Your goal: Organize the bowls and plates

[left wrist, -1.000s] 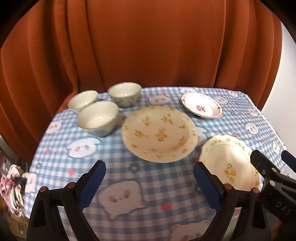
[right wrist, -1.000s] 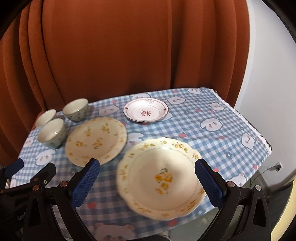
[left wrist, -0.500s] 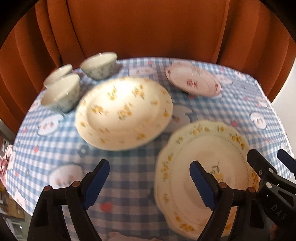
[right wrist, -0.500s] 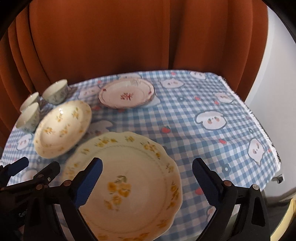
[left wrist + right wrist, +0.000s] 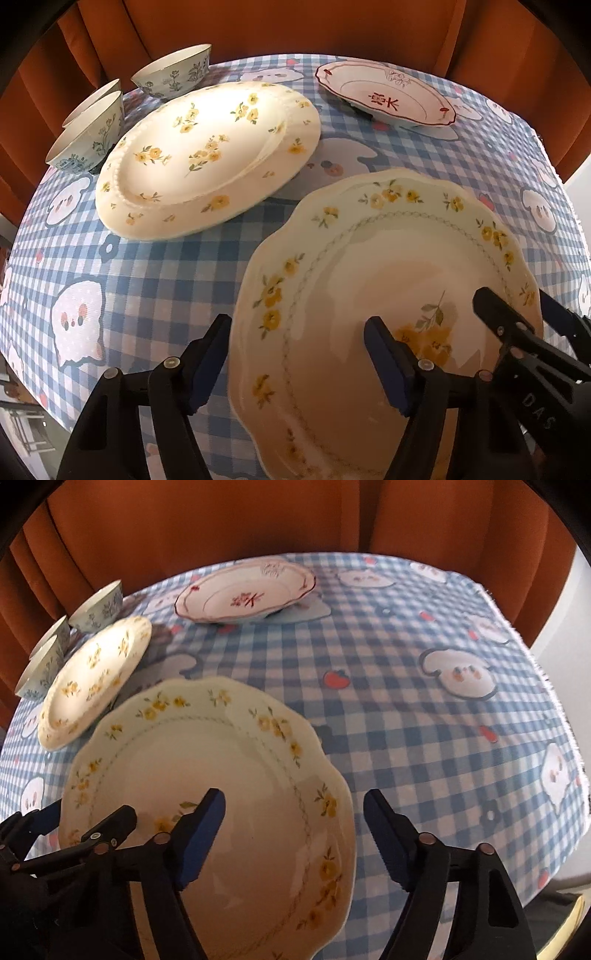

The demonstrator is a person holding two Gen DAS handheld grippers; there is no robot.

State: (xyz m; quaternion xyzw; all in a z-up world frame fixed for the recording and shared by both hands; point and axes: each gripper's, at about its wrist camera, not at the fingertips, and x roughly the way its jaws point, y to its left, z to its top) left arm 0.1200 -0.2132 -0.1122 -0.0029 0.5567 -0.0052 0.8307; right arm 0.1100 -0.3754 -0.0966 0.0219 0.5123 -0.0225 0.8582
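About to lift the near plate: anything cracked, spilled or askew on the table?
Nothing stands out. The three plates, scalloped, flat yellow-flowered and red-trimmed, lie flat and whole, and the bowls stand upright.

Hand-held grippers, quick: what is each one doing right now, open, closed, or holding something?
Left hand-held gripper: jaws closing astride the scalloped plate's left rim, not gripping yet.
Right hand-held gripper: jaws closing astride the same plate's right rim, not gripping yet.

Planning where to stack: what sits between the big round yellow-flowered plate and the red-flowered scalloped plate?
Nothing: only bare blue checked tablecloth separates the round yellow-flowered plate from the red-flowered scalloped plate, seen in the left wrist view.
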